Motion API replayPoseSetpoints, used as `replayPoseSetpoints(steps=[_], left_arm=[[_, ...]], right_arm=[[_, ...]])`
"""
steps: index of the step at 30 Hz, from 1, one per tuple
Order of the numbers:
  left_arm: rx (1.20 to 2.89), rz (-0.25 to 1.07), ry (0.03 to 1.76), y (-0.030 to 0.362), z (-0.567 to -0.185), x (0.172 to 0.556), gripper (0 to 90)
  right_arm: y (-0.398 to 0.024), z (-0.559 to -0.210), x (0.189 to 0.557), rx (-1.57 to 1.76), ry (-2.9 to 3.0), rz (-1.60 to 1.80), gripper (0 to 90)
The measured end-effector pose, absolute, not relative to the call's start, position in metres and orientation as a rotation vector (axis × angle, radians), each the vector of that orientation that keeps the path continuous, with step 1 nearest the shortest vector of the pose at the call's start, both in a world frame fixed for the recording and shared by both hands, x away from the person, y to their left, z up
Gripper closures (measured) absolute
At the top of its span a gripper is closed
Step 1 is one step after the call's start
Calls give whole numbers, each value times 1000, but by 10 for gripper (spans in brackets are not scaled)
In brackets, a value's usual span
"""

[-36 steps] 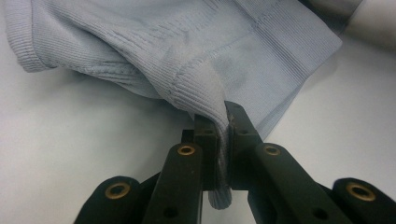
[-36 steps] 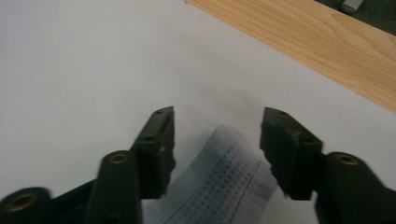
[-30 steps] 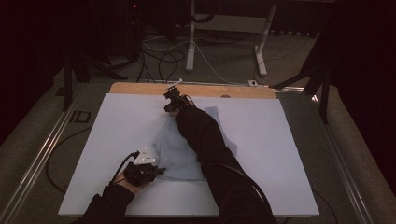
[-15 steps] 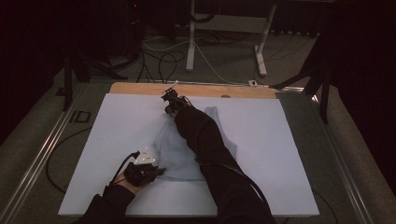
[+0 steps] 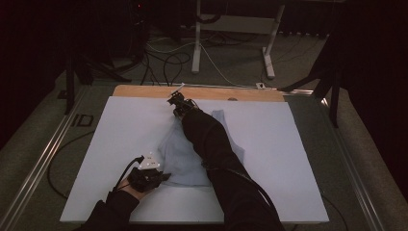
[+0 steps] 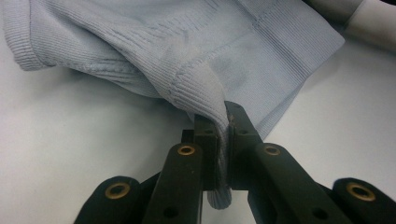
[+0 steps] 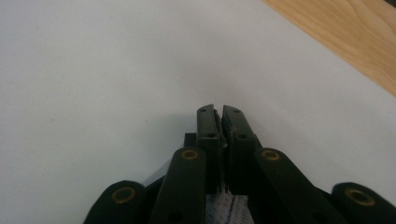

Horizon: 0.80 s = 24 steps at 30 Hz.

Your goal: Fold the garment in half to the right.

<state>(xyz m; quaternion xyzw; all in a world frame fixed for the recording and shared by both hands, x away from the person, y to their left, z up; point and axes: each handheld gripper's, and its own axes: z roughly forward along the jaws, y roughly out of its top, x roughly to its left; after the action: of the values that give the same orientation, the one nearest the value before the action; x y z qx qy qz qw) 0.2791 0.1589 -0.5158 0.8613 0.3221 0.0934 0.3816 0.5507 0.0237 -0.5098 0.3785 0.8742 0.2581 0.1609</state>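
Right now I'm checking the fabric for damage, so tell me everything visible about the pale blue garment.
The pale blue garment is a ribbed knit with thicker hems, lying rumpled on the white table. The left gripper is shut on a folded hem at its near corner; the right gripper, its jaws just closed, pinches fabric at the far end. No tears show.

Left gripper clamped – right gripper (far-reaching) just closed.

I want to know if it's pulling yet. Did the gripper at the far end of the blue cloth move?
No. The right gripper sits just short of the wooden strip, as before; its jaws have just been closing, with cloth between them.
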Motion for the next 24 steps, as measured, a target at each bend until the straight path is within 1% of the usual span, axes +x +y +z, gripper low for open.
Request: replayPoseSetpoints(steps=[15,24], left_arm=[[2186,229,813,157,-512,279,865],[2192,230,786,151,-503,277,865]], right_arm=[[20,-491,548,1027,2480,775,876],[14,-476,545,972,2479,802,876]])
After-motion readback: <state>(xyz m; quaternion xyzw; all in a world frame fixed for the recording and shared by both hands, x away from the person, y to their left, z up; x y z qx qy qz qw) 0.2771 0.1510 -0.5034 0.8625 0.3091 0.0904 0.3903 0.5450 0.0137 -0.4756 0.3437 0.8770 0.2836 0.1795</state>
